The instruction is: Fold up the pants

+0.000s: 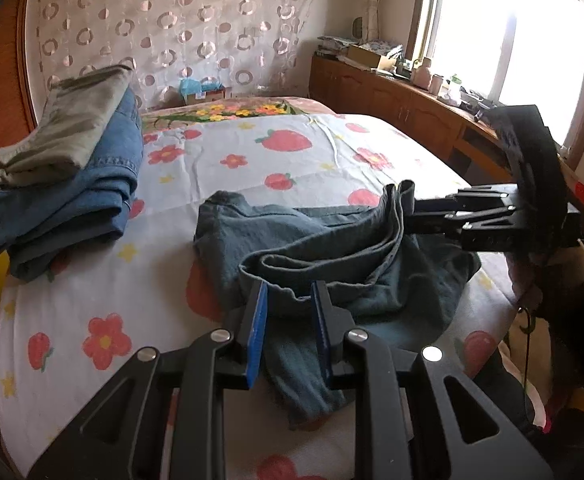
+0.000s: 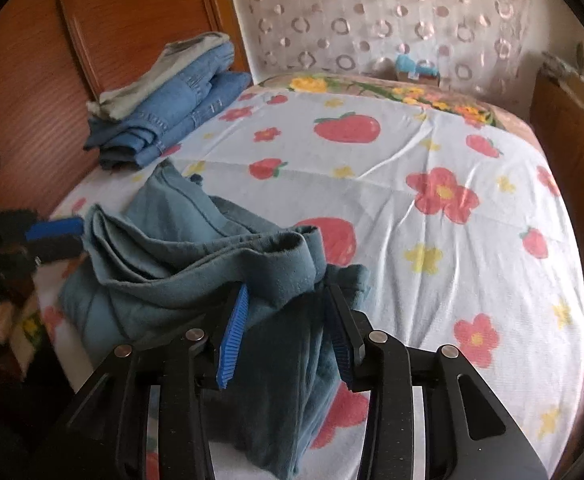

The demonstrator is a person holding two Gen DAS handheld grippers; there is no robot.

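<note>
Teal-grey pants (image 1: pixel 332 264) lie bunched on the flowered bed sheet (image 1: pixel 251 160); they also show in the right wrist view (image 2: pixel 195 264). My left gripper (image 1: pixel 289 292) has its blue pads on either side of the waistband edge, with cloth between them. My right gripper (image 2: pixel 287 296) holds the other end of the waistband, cloth draped over and between its fingers. In the left wrist view the right gripper (image 1: pixel 416 214) reaches into the raised waistband from the right. In the right wrist view the left gripper (image 2: pixel 57 236) sits at the pants' left edge.
A stack of folded blue jeans with a grey-green garment on top (image 1: pixel 71 168) sits at the bed's far left, also in the right wrist view (image 2: pixel 163 104). A wooden headboard (image 2: pixel 51 80) is at left. A wooden cabinet (image 1: pixel 392 100) with clutter runs under the window at right.
</note>
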